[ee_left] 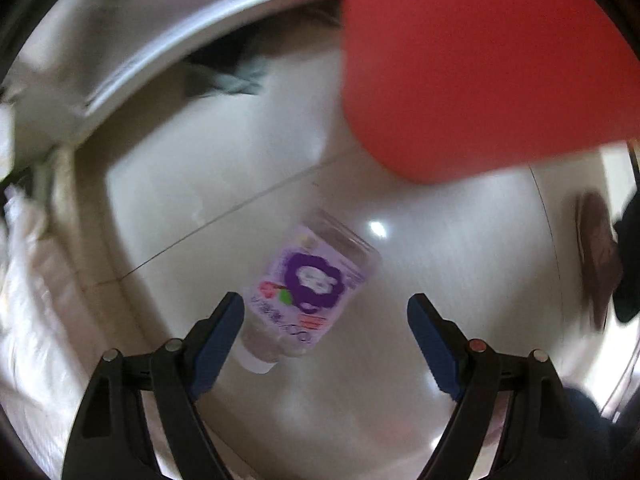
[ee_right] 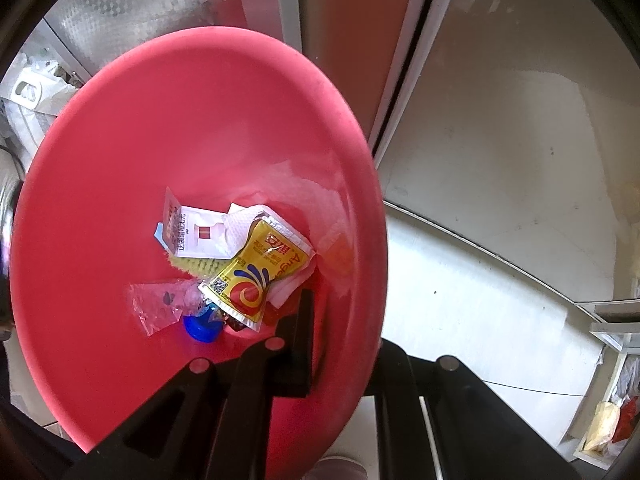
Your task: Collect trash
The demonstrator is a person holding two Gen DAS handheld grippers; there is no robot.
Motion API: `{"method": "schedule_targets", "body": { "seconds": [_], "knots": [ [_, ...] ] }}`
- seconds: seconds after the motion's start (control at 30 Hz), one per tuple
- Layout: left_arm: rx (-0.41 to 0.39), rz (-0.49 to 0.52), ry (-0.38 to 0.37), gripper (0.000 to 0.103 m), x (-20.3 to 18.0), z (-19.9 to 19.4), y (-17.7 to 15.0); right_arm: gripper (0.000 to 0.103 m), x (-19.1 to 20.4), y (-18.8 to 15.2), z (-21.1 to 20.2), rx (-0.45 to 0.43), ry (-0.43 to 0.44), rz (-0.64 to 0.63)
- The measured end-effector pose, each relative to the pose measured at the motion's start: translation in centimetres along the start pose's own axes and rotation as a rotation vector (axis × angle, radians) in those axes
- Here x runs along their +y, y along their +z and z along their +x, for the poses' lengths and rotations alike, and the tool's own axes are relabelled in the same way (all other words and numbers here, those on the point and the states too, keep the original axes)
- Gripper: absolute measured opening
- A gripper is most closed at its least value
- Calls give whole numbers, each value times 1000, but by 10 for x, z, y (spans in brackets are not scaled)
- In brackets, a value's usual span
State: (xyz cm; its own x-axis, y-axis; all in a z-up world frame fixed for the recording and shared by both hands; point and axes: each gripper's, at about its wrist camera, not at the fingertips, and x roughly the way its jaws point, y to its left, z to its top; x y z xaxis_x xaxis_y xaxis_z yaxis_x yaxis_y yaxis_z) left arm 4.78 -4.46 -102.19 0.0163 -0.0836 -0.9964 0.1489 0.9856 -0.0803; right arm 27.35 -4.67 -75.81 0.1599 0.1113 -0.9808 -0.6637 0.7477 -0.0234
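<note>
Left claw (ee_left: 325, 312) open wide, pointed down at floor (ee_left: 460, 260). Clear plastic bottle (ee_left: 308, 284) with purple label lying flat on floor, tilted, white cap toward 7 o'clock, body toward 1 o'clock. Left pad (ee_left: 218, 344) just beside cap end; right pad well clear of bottle. Off-centre: risk of nudging bottle into a roll on smooth tile, or pinching only cap end so bottle pivots out. Left view blurred, so exact clearance not readable.

Right claw (ee_right: 340, 344) clamped shut on rim of red basin (ee_right: 120, 200). Inside: yellow sachet (ee_right: 258, 276), white packet (ee_right: 196, 236), blue cap (ee_right: 202, 328), clear wrapper (ee_right: 160, 304). Single-edge grip: likely to tilt and spill contents. Basin overhanging bottle at 1 o'clock in left view; possible collision on lift.
</note>
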Motion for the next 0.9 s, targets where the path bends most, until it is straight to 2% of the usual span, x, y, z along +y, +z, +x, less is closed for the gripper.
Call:
{"method": "schedule_targets", "body": {
  "seconds": [0.1,0.23,0.4,0.5,0.57,0.7,0.8,0.9],
  "knots": [
    [0,49,-1,83,-5,15,0,8,-4,3,-9,1,12,8],
    [6,85,40,83,-12,34,4,8,-2,1,-11,-2,11,8],
    [22,71,33,83,-6,57,9,9,-2,1,-13,-3,12,11],
    [26,92,34,75,-9,68,9,9,-2,2,-13,-4,8,8],
    [12,98,34,75,-9,70,9,9,-4,1,-15,-6,6,8],
    [-32,60,-12,73,-8,67,3,9,-3,0,-10,-6,1,13],
    [-43,5,10,72,-3,62,-1,9,-1,-3,-1,-2,-2,19],
    [-87,-22,4,70,-7,48,-6,9,-2,0,-2,0,-5,17]
  ]
}}
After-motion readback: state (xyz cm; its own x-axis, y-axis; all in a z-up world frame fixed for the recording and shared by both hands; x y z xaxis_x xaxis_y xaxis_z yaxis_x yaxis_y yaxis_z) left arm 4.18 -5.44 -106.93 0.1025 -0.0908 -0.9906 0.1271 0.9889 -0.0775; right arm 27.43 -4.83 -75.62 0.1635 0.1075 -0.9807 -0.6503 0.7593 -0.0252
